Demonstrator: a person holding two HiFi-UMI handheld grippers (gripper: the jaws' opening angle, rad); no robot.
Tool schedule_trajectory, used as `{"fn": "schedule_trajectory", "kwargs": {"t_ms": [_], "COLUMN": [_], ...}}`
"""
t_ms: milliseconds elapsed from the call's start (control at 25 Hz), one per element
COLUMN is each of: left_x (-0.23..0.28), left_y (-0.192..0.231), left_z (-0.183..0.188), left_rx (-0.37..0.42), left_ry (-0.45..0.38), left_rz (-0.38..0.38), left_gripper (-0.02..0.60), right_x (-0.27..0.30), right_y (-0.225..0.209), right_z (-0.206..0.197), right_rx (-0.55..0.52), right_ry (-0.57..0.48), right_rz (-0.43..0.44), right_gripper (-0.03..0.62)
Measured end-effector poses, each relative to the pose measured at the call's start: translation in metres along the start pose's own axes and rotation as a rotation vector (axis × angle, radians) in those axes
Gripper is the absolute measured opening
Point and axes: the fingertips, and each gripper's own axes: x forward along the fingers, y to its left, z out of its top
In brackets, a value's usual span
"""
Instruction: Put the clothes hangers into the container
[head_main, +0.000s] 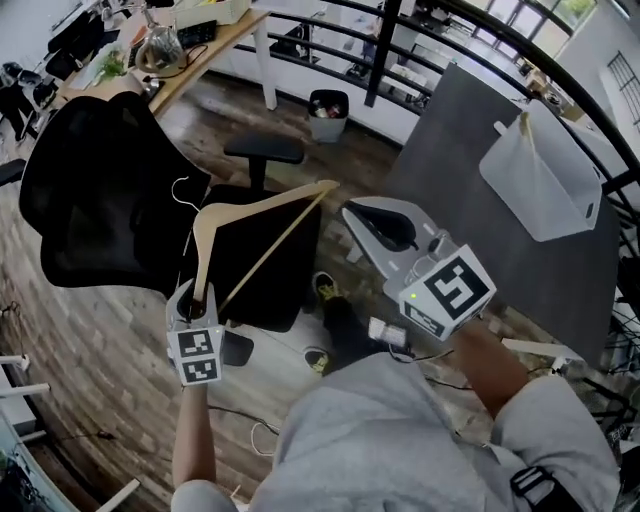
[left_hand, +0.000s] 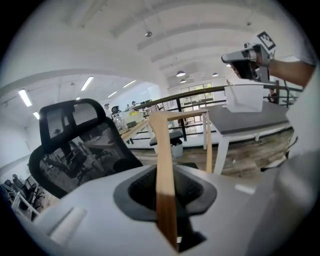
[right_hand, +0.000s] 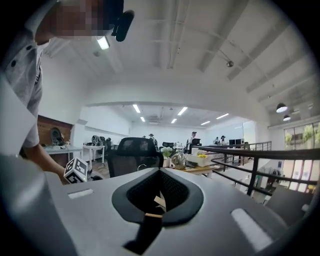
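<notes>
The left gripper (head_main: 200, 296) is clamped narrowly on one end of the pale wooden clothes hanger (head_main: 272, 250). The hanger's long axis runs away from that gripper, forward and right, and ends just beside the right gripper (head_main: 352, 212). That gripper's jaws stand close together; whether they grip anything is unclear. The white plastic container (head_main: 545, 190) lies farther forward-right, nearer the right gripper.

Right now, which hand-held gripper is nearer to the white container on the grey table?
Right. The right hand-held gripper hovers by the grey table's edge, short of the white container; the left hand-held gripper grips a wooden hanger beside the black chair.
</notes>
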Motion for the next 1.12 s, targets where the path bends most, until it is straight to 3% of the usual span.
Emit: {"fn": "schedule_trajectory", "kwargs": {"t_ms": [240, 520, 760, 960, 1120], "left_x": [-0.016, -0.018, 0.002, 0.025, 0.041], "left_y": [-0.047, -0.103, -0.188, -0.276, -0.374], "left_z": [0.047, 0.118, 0.213, 0.298, 0.390], "left_rx": [0.069, 0.136, 0.225, 0.301, 0.378], "left_ry": [-0.112, -0.233, -0.332, -0.415, -0.469], "left_rz": [-0.117, -0.249, -0.384, -0.477, -0.536], "left_gripper": [0.089, 0.089, 0.089, 0.089, 0.089], "right_x": [-0.093, -0.174, -0.283, -0.357, -0.409], "right_y": [-0.028, -0.069, -0.106, -0.141, -0.195], "right_z": [0.046, 0.060, 0.035, -0.017, -0.032], "right_rx": [-0.194, -0.385, -0.358, -0.265, -0.182], "right_ry": [-0.001, 0.058, 0.130, 0.208, 0.162], "right_rz": [-0.160, -0.307, -0.465, -0.566, -0.608], "right_gripper": [-0.002, -0.002, -0.002, -0.002, -0.002]}}
